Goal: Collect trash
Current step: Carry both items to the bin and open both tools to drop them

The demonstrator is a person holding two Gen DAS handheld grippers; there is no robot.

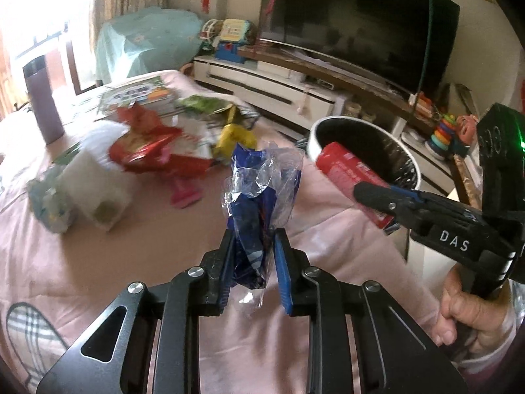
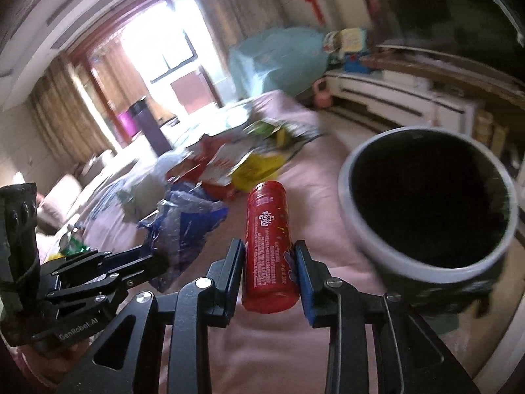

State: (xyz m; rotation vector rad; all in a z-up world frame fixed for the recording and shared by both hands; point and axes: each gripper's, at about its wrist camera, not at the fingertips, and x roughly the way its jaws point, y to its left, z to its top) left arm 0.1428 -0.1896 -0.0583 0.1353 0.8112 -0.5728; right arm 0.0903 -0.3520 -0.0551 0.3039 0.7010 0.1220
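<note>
My left gripper is shut on a crumpled blue and clear plastic wrapper and holds it above the pink cloth. The wrapper also shows in the right wrist view. My right gripper is shut on a red snack can and holds it just left of a round bin with a white rim and dark inside. In the left wrist view the red can hangs at the bin's near rim. A pile of other trash lies further back on the cloth.
A purple tumbler stands at the far left of the pink cloth. Books lie behind the pile. A white TV cabinet with a large TV and toys stands beyond. A white tissue pack lies left.
</note>
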